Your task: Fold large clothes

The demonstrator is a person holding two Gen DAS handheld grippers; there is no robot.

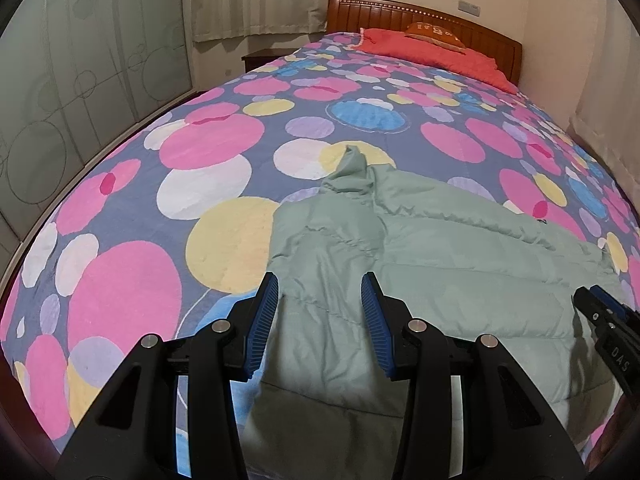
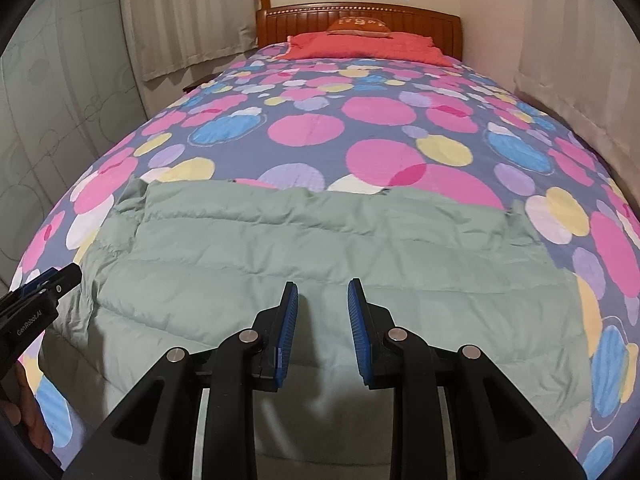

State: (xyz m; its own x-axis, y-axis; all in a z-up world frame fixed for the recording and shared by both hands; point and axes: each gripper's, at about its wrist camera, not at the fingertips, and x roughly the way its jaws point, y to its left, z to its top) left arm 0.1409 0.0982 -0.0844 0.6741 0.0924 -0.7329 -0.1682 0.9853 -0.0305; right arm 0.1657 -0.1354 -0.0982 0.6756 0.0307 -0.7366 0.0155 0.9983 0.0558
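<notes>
Our left tool (image 1: 320, 300), black with blue ribbed pads, hangs with its jaws wide apart and holding nothing, above the near left part of the pale green quilted puffer jacket (image 1: 420, 248). Our right tool (image 2: 322, 304) is likewise spread and empty over the jacket's near middle. We see the jacket lying flat on the bed's bedspread (image 2: 312, 128), grey-blue with pink, yellow and blue circles.

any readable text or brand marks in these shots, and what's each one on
"GenRobot.AI" on the side of the left tool, seen in the right wrist view.
"DAS" on the body of the right tool, seen in the left wrist view; it may be cut off.
Light lettering on the orange pillow by the headboard: too blurred to read.
</notes>
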